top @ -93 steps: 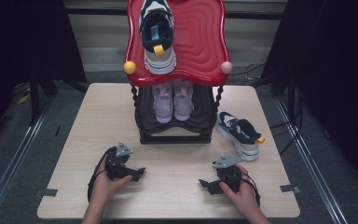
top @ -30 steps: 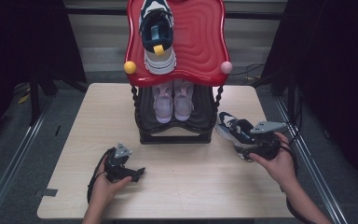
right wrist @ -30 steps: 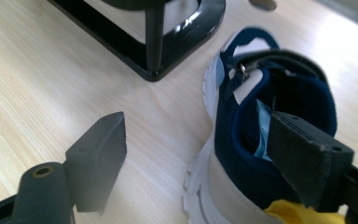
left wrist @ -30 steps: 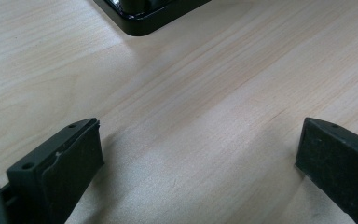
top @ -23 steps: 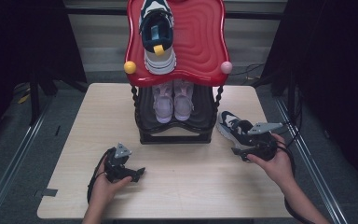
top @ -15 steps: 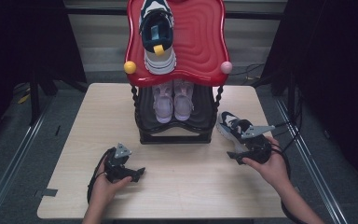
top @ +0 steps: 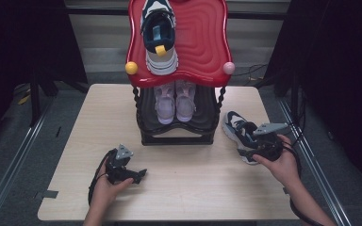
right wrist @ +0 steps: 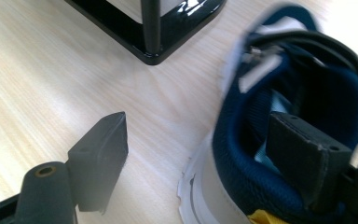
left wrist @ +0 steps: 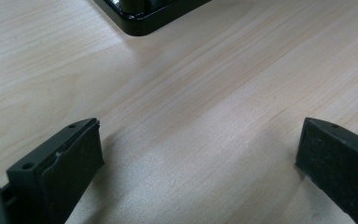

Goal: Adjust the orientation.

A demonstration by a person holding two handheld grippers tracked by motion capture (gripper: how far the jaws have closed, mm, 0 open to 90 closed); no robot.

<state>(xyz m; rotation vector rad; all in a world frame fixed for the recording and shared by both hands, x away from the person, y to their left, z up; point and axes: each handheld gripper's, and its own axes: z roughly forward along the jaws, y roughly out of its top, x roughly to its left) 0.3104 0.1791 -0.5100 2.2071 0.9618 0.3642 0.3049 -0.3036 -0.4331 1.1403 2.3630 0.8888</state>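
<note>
On the pale wooden surface (top: 184, 183), one two-tier shoe stand (top: 179, 136): black base, red wavy top shelf (top: 202, 42), with one yellow knob (top: 131, 68) and one pink knob (top: 229, 68) at its front corners. Shoes counted: four. One navy-and-white sneaker (top: 159, 33) on the red shelf, toe toward the person, yellow tab on its tongue. One pair of pale pink sneakers (top: 175, 101) on the lower tier, side by side, toes forward. One loose navy-and-white sneaker (top: 239, 134) on the surface, just right of the stand's base. No brand mark or writing readable on any of them.

Loose sneaker: long axis runs diagonally, its near end by the person's right hand, its far end up-left beside the stand. Which end is the toe cannot be told from the high view.

Two tools, one per hand. Right tool (right wrist: 205, 158) is at the sneaker's near end: one jaw sits inside the shoe's opening against the navy padded collar, the other stands outside over bare wood, apart from the sole. Jaws wide, having just been opening; not clamped on the collar. Left tool (left wrist: 198, 161) rests low over bare wood at front left, released, jaws wide with nothing between them; a corner of the stand's black base lies ahead of it.
</note>
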